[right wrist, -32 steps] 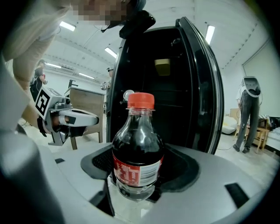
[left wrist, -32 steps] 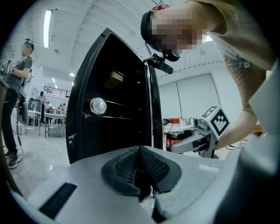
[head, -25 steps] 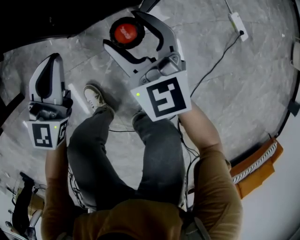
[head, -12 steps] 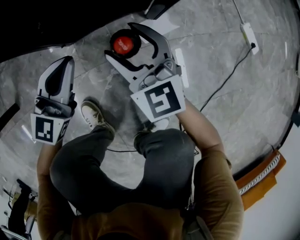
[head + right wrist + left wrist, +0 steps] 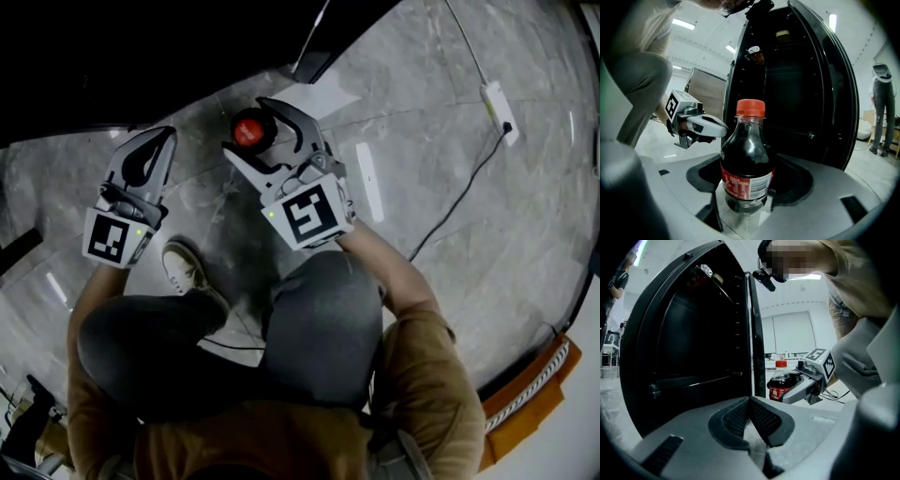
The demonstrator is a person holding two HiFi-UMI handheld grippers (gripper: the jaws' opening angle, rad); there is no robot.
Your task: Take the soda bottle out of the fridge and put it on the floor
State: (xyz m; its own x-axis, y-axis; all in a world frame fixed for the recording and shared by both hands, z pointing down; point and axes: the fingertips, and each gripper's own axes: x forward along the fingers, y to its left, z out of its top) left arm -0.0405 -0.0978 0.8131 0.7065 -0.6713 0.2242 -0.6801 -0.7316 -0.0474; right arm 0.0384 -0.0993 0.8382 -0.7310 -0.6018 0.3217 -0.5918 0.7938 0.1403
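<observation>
The right tool (image 5: 747, 187) is squeezing the soda bottle (image 5: 746, 150). One jaw is pressing on each side of the bottle's lower part, so the jaws are standing only as far apart as the bottle is wide. The bottle is standing straight up in the tool, with its red cap (image 5: 750, 107) on top and its red label facing the tool's camera. It is holding dark soda. In the head view the cap is showing between the two curved jaws, low over the grey floor (image 5: 450, 187). I cannot tell if the bottom of the bottle is touching the floor. The black fridge (image 5: 801, 89) is standing open just past the bottle, in front of the right tool. A can (image 5: 753, 54) is sitting high up inside it. The left tool (image 5: 750, 404) is holding nothing, and its jaws are closed together at the tips. It is hanging to the left of the right tool, near it but not touching it, and it is pointing at the open fridge too. From the left tool, the bottle is showing ahead and a little to the right, just beside the fridge's edge. The person is bending low, with a knee (image 5: 319, 319) right behind the right tool and a shoe (image 5: 187, 270) behind the left tool. A white power strip (image 5: 497, 105) is lying on the floor, well off to the right of the right tool.
</observation>
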